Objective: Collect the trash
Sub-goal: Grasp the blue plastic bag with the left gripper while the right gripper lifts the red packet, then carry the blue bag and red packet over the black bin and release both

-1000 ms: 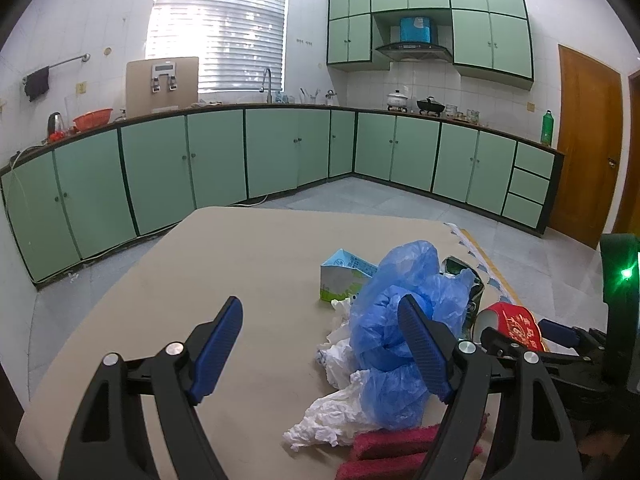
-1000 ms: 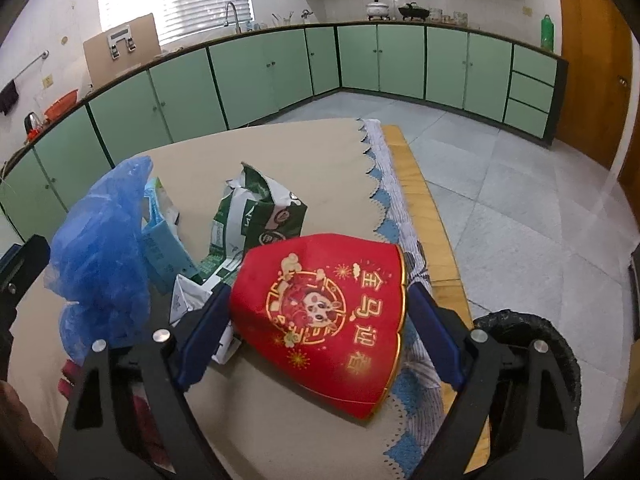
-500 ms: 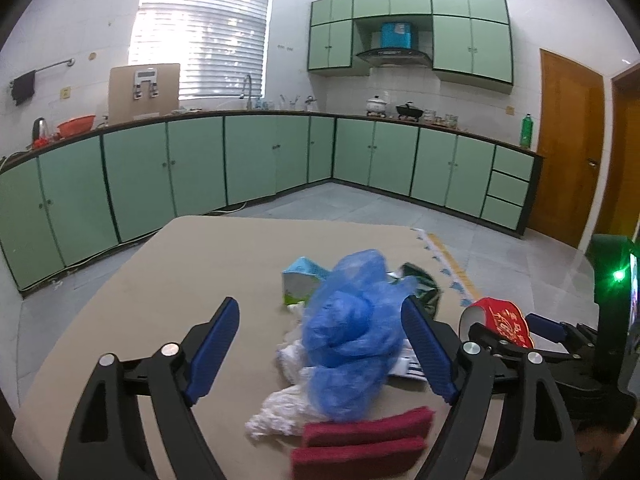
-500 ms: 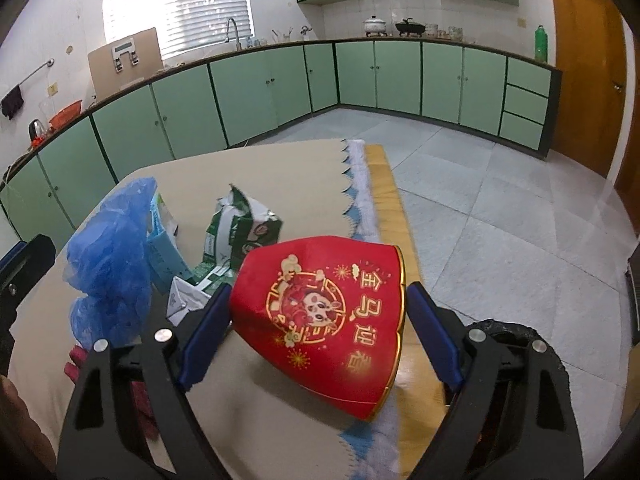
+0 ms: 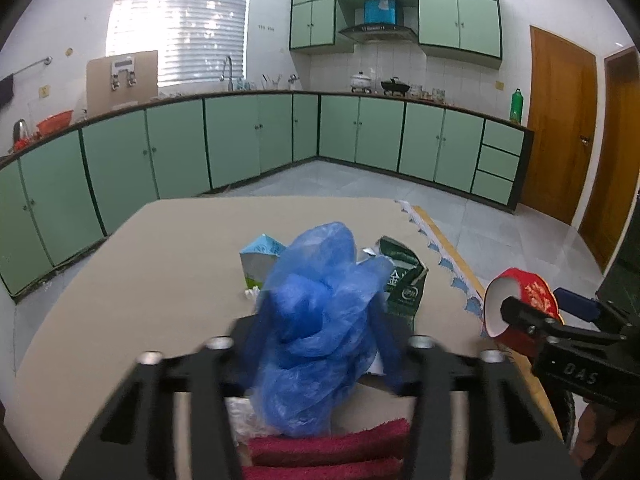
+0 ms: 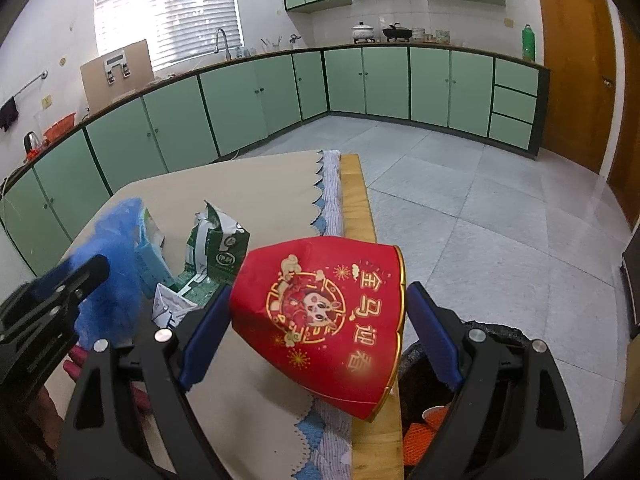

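The beige surface (image 5: 132, 280) spreads before me toward twelve o'clock, bare over its far half and out to nine o'clock, its scalloped cloth edge (image 6: 326, 196) and wooden rim (image 6: 354, 196) running along my three o'clock side, with tiled floor (image 6: 480, 208) beyond. My left claw (image 5: 316, 344) reaches level and forward over the near edge, its fingers drawn in close against the crumpled blue plastic bag (image 5: 320, 312), which bulges up between them; the view is blurred, but the pads press the bag on both sides. My right claw (image 6: 316, 332) sits at about three o'clock from the left one, out over the surface's rim, and pinches a red paper bowl (image 6: 324, 316) tipped on its side, gold-trimmed mouth toward three o'clock. Below it at five o'clock is the dark rim of a bin (image 6: 500, 332). Behind the bag at twelve o'clock stand a torn green carton (image 5: 400, 284) and a light-blue carton (image 5: 260, 260), close together. Under my left claw, at six o'clock, lie red scrub pads (image 5: 328, 448) and white crumpled paper (image 5: 244, 412).
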